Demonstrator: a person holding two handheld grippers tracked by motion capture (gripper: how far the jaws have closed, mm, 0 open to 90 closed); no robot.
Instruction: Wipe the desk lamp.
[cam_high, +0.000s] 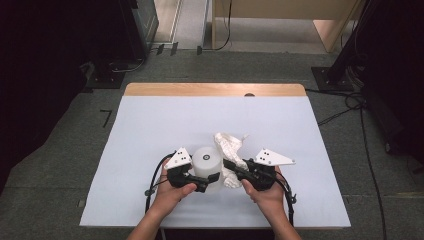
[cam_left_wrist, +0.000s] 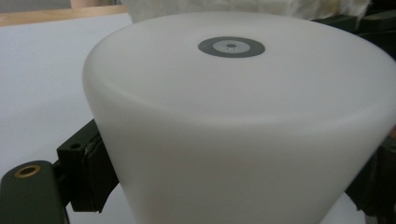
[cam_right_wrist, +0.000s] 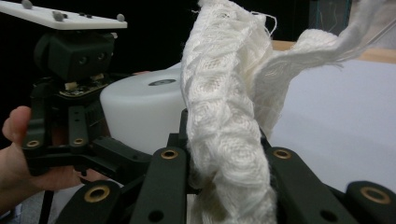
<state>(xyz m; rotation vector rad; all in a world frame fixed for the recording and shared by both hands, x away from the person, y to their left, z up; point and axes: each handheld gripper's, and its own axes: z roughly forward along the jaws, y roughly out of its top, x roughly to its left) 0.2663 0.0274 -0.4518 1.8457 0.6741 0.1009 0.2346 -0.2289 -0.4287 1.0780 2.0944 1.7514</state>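
A white plastic cylinder (cam_high: 206, 161) with a grey round mark on its top (cam_left_wrist: 231, 46) stands on the white table near the front. My left gripper (cam_high: 204, 181) is shut on it; in the left gripper view the black pads (cam_left_wrist: 91, 170) press its sides. Just to its right lies a crumpled white knitted cloth (cam_high: 228, 144). My right gripper (cam_high: 234, 169) is shut on the cloth, whose bunched strip (cam_right_wrist: 224, 130) rises between the jaws. The right gripper view also shows the cylinder (cam_right_wrist: 140, 114) and the left gripper (cam_right_wrist: 74, 93) beyond it, with a hand behind.
The white table cover (cam_high: 150, 125) ends at a wooden strip (cam_high: 215, 90) on the far side. Grey floor surrounds the table, with dark stands and cables (cam_high: 345, 102) at the right and back.
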